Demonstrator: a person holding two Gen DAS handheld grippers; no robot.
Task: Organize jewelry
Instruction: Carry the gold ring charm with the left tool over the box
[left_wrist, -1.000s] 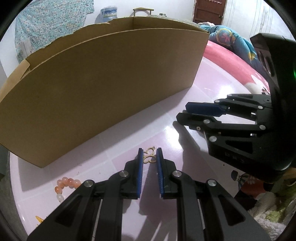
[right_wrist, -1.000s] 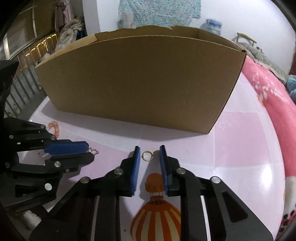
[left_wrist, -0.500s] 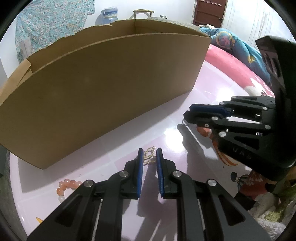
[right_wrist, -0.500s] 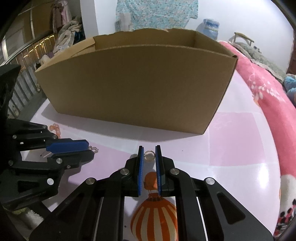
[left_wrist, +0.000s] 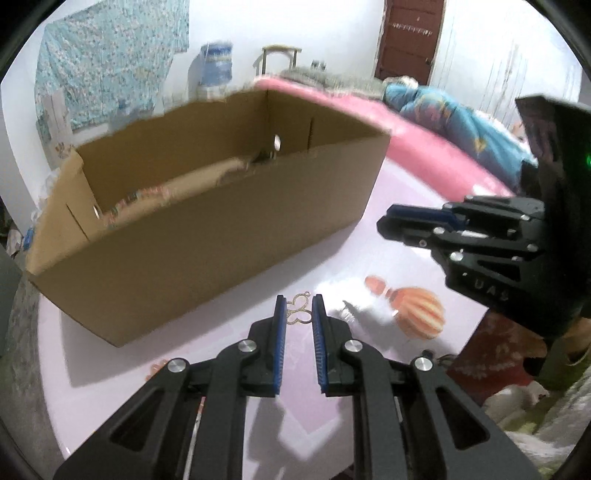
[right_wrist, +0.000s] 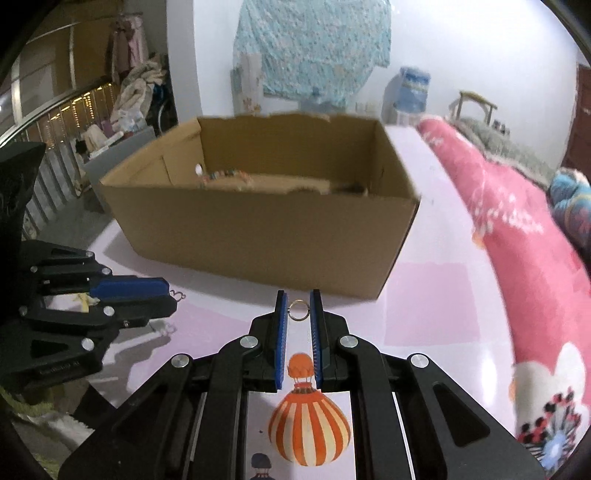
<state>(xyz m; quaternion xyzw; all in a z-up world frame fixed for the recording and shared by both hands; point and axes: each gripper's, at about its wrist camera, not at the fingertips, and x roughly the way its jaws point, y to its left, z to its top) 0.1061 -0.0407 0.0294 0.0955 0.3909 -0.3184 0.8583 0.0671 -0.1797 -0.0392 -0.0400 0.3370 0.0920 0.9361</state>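
Observation:
In the left wrist view my left gripper (left_wrist: 299, 308) is shut on a small gold butterfly-shaped pendant (left_wrist: 302, 303), held above the pink tabletop (left_wrist: 258, 321). The right wrist view shows my right gripper (right_wrist: 298, 311) shut on a thin gold ring (right_wrist: 298, 302), also lifted off the table. An open cardboard box (right_wrist: 266, 229) stands just beyond both grippers; beaded pieces (right_wrist: 221, 173) lie on its floor. Each gripper shows in the other's view: the right gripper (left_wrist: 406, 221) at the right, the left gripper (right_wrist: 162, 291) at the left with the pendant's tip poking out.
A peach bead bracelet (left_wrist: 159, 367) lies on the table, mostly hidden behind my left finger. A pink blanket (right_wrist: 517, 258) borders the table on the right. An orange striped balloon print (right_wrist: 310, 435) marks the tabletop below the right gripper.
The right gripper closed on the ring, then both grippers rose off the table with their pieces. The box's inside has come into view.

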